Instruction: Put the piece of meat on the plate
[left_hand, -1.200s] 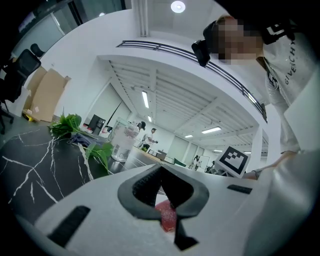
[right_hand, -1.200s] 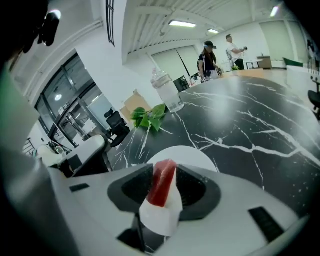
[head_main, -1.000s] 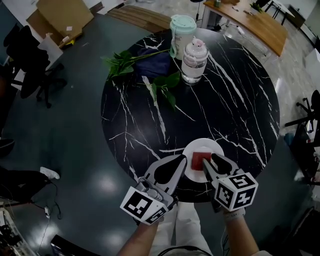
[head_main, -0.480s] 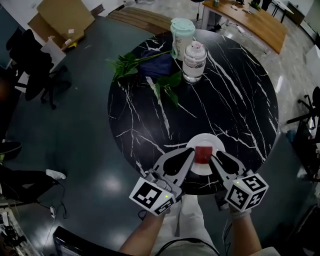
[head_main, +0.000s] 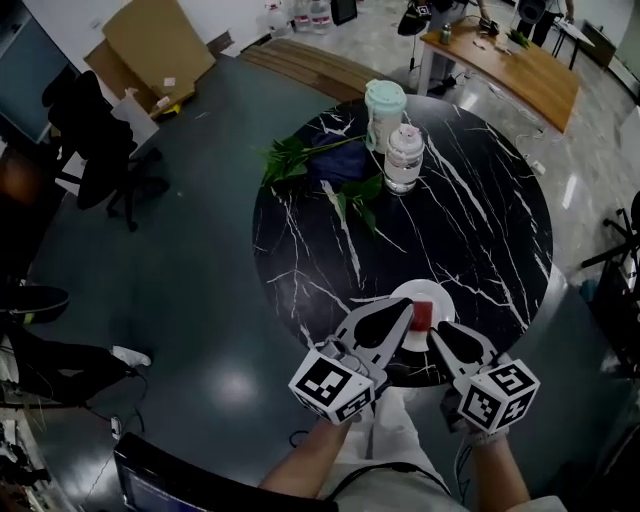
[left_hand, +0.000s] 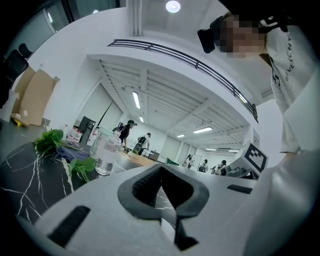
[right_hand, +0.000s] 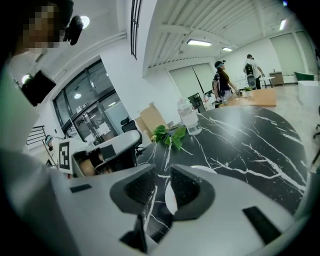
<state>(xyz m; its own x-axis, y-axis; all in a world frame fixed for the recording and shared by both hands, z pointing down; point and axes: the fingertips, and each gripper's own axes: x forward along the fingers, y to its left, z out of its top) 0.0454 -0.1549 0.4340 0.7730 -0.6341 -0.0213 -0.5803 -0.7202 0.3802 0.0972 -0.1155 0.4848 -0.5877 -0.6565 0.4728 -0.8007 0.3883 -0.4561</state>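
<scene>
Tally from my remote station: one round black table (head_main: 480, 230), carrying one white plate (head_main: 445, 295), one piece of meat (head_main: 424, 316), one mint-lidded cup (head_main: 385, 105) and one clear jar (head_main: 404, 158), which makes two containers. Also on the table I count one bunch of leafy stems (head_main: 290, 158) and one dark blue cloth (head_main: 340, 162). Off the table I log one cardboard box (head_main: 150, 45), one black office chair (head_main: 95, 135), one wooden desk (head_main: 515, 65) and one white shoe (head_main: 130, 356).
</scene>
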